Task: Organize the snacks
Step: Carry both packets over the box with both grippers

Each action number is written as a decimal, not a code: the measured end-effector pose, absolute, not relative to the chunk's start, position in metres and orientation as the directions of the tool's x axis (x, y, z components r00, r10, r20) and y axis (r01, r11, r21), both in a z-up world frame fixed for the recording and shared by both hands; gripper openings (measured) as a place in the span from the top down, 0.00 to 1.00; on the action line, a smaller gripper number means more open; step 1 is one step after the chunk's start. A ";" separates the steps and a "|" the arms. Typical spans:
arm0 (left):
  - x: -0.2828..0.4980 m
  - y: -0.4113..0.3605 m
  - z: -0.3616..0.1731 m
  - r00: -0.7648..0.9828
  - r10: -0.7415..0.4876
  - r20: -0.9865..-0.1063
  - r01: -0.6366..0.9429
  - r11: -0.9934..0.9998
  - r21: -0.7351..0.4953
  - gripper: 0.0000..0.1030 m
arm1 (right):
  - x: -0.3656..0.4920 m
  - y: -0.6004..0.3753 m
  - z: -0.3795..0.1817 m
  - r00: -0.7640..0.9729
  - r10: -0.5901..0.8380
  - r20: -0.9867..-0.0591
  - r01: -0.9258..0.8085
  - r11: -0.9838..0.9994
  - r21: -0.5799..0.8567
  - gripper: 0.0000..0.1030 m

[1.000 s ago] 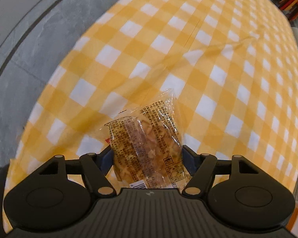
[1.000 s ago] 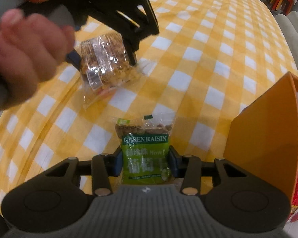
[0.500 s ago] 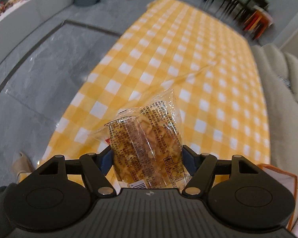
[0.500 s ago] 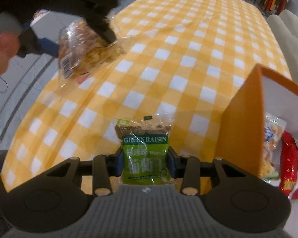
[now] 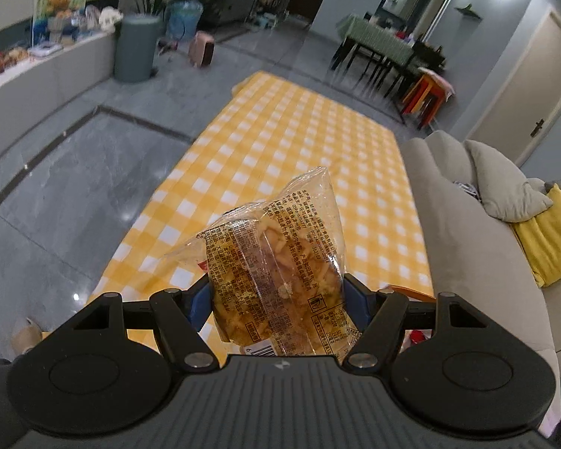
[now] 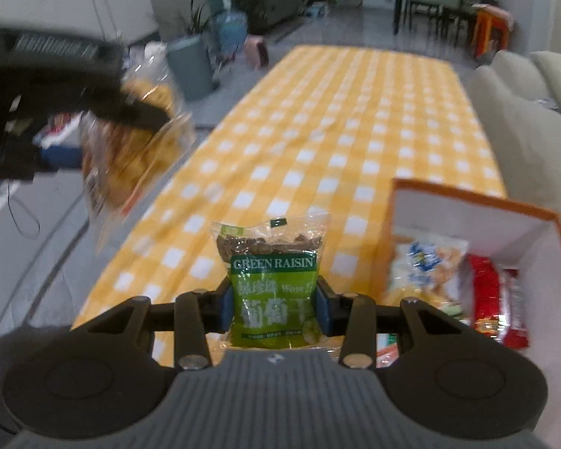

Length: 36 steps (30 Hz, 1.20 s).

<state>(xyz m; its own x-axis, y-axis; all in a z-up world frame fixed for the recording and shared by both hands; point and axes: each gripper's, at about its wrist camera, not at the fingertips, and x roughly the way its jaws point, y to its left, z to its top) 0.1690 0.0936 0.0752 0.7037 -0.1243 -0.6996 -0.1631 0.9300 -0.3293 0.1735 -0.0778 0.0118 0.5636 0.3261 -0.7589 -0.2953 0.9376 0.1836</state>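
The left gripper point(image 5: 276, 295) is clamped on a clear-wrapped pack of golden crispy snack point(image 5: 276, 273), its blue pads pressing both sides of the pack, which stands up between them and is lifted clear of the yellow-and-white checked tablecloth point(image 5: 299, 142) ahead and below. The right gripper point(image 6: 275, 305) is closed on a green raisin packet point(image 6: 273, 288) marked GREEN RAISIN, pads tight on its two edges, the packet upright with its clear top showing the raisins. To the right of the right gripper, close by and lower, sits an open orange box point(image 6: 478, 202) with white inner walls; a blue-and-white snack bag point(image 6: 426, 265) and a red packet point(image 6: 493, 299) lie inside. Seen from the right wrist, the left gripper with its pack is up at the left, blurred. A beige sofa point(image 5: 467, 224) runs along the cloth's right edge
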 end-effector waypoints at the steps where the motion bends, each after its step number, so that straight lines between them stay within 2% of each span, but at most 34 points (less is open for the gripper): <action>1: 0.162 0.088 0.081 0.712 -0.124 -0.691 -0.156 0.932 -0.328 0.22 | 0.168 -0.087 0.019 0.581 0.330 -0.744 -0.276 0.940 0.202 0.61; 6: 0.139 0.059 0.101 0.729 -0.177 -0.661 -0.074 0.940 -0.333 0.22 | 0.141 -0.131 0.046 0.652 0.317 -0.689 -0.191 0.948 0.255 0.61; 13: 0.127 0.012 0.101 0.715 -0.278 -0.642 0.046 0.934 -0.353 0.22 | 0.106 -0.191 0.063 0.696 0.241 -0.676 -0.121 0.968 0.221 0.61; 17: 0.134 -0.014 0.082 0.675 -0.307 -0.671 0.086 0.936 -0.342 0.22 | 0.110 -0.217 0.047 0.663 0.220 -0.715 -0.073 0.970 0.230 0.61; 21: 0.135 -0.035 0.060 0.627 -0.341 -0.701 0.137 0.933 -0.332 0.22 | 0.122 -0.231 0.012 0.613 0.123 -0.780 0.005 0.987 0.160 0.61; 26: 0.141 -0.049 0.037 0.546 -0.405 -0.734 0.194 0.913 -0.360 0.22 | 0.136 -0.243 -0.031 0.531 0.094 -0.842 0.053 0.988 0.144 0.61; 36: 0.147 -0.063 0.009 0.485 -0.425 -0.764 0.255 0.905 -0.341 0.22 | 0.160 -0.235 -0.057 0.453 0.049 -0.890 0.020 0.998 0.065 0.60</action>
<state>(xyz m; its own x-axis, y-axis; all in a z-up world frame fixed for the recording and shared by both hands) 0.1470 -0.0633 0.0086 0.4850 -0.4253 -0.7641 0.2555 0.9046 -0.3413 0.1600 -0.2345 -0.0572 0.4528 0.0488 -0.8903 0.0196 0.9977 0.0647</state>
